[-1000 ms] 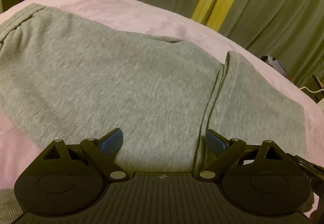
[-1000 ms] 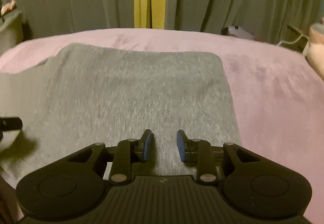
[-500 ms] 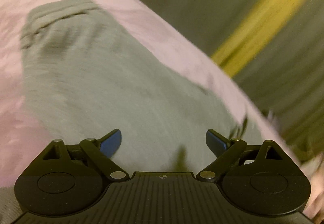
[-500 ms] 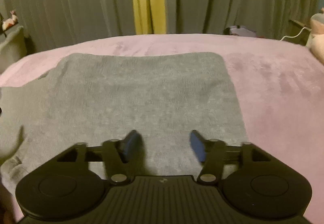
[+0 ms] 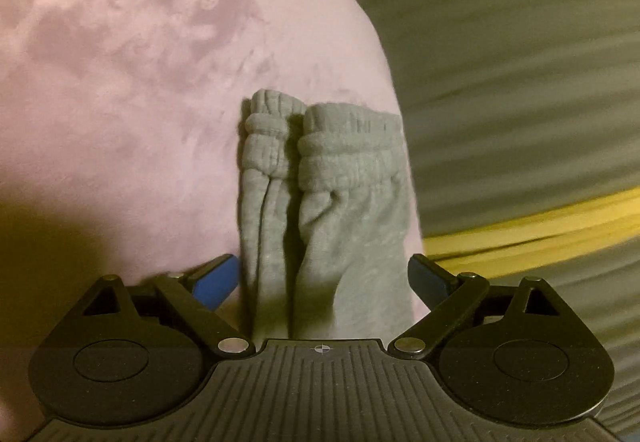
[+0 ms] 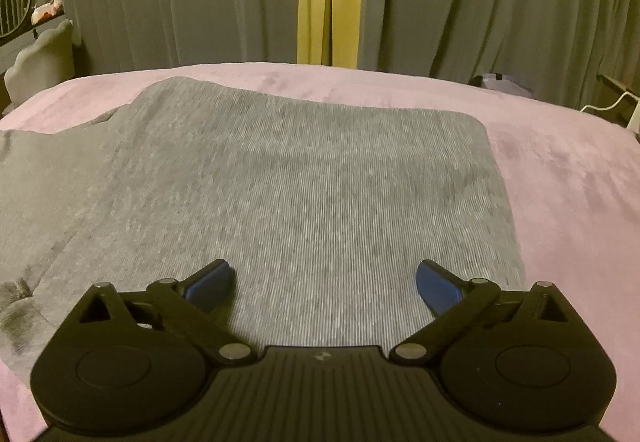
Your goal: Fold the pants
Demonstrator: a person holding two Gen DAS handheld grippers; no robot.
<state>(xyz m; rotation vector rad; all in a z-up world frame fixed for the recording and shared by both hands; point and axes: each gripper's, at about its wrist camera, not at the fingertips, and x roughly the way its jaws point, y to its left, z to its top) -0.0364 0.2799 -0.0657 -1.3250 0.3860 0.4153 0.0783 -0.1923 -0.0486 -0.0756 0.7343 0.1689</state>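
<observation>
Left hand-held gripper (image 5: 324,278) swung toward pants (image 5: 320,202) cuffs (apparently); right hand-held gripper (image 6: 324,284) widened.

The pants (image 6: 304,182) are grey ribbed knit cloth, matt, with gathered elastic cuffs (image 5: 320,146). The bed (image 6: 568,178) wears plush pink fleece. Both grippers (image 5: 323,280) (image 6: 324,288) are matt black plastic with blue pads (image 6: 434,288).

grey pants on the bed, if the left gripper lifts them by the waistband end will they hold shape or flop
Likely flop: the grey pants are soft knit that already bunches and creases at the elastic waistband between the open left gripper. They probably drag rather than slide, since the pink blanket looks plush. They seem light, lying thin and flat under the open right gripper.
</observation>
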